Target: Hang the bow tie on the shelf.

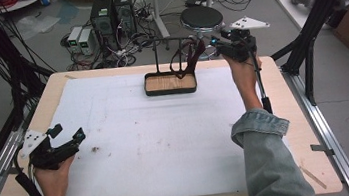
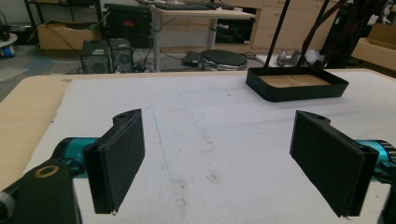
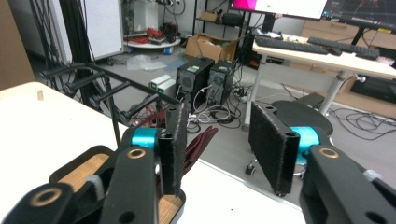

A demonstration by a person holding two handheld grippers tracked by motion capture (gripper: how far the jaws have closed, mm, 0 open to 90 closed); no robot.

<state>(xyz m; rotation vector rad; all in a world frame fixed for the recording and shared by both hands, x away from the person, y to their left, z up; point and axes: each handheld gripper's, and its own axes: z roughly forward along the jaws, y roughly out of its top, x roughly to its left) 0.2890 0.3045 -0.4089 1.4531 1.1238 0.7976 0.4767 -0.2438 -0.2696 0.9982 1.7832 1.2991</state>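
Your table point(image 1: 24, 121) carries a white mat point(image 1: 147, 141); at the mat's far edge sits a black tray point(image 1: 170, 83) with a wooden floor and a rack rising from it, dark red straps point(image 1: 191, 55) draped there; your right gripper point(image 1: 211, 48) hovers just beside those straps, jaws parted, gripping nothing; your left gripper point(image 1: 68, 132) rests near the mat's left edge, jaws spread wide, empty.

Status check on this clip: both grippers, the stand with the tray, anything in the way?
Left hand-held gripper open, low over white mat. Right hand-held gripper open beside dark red straps on stand. Tray holds nothing. Path clear.
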